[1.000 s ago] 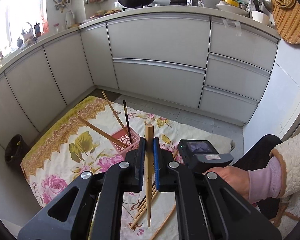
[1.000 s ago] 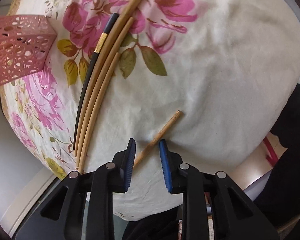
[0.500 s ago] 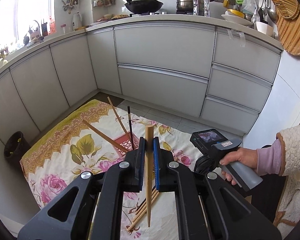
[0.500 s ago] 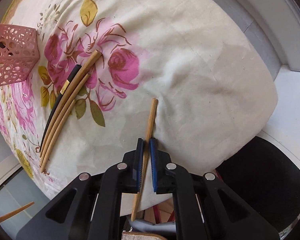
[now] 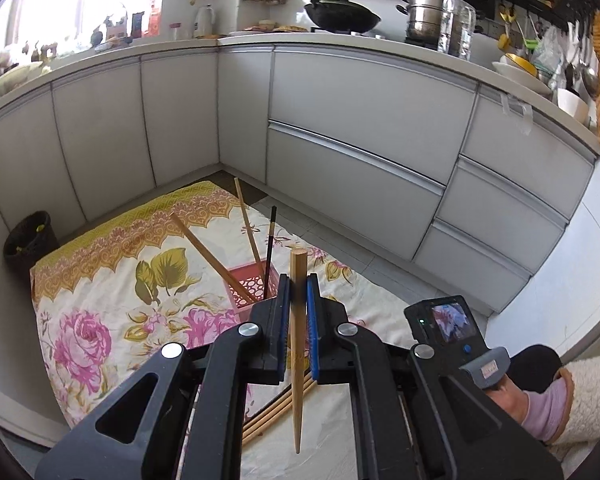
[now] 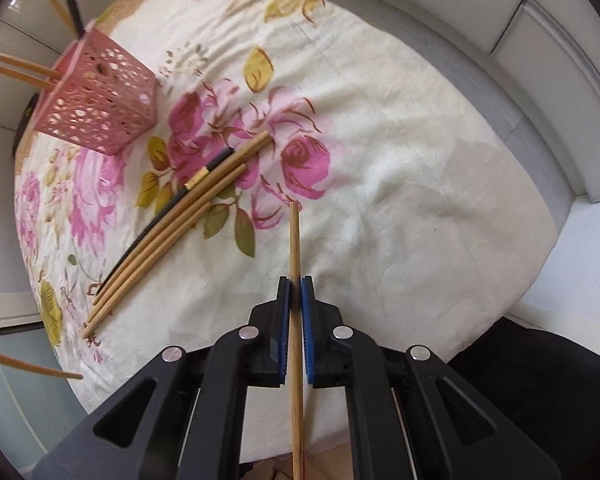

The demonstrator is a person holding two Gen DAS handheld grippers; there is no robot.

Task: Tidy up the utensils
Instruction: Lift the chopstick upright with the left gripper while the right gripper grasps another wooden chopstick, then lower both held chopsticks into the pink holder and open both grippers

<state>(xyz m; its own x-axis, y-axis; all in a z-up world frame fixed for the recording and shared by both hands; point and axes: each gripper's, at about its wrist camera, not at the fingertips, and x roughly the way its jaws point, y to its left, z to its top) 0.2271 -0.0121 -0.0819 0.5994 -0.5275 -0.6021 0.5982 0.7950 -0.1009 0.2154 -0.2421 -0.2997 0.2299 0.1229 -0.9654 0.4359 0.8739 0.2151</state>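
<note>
1. Our left claw (image 5: 298, 308) is pinching a wooden chopstick (image 5: 298, 344), upright, above the flowered cloth (image 5: 100, 300) on the table.
2. Our right claw (image 6: 295, 300) has just been closing and now pinches a second chopstick (image 6: 295, 240), lifted clear of the cloth.
3. Done so far — several chopsticks already lean in the pink holder (image 6: 100, 108) near the cloth's far edge.
4. Left to do — four loose chopsticks (image 6: 172, 232) lie mid-cloth, a black one among them, besides the two we hold.

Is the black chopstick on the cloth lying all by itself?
No, the black chopstick lies right beside three wooden chopsticks in one bundle on the flowered cloth.
</note>
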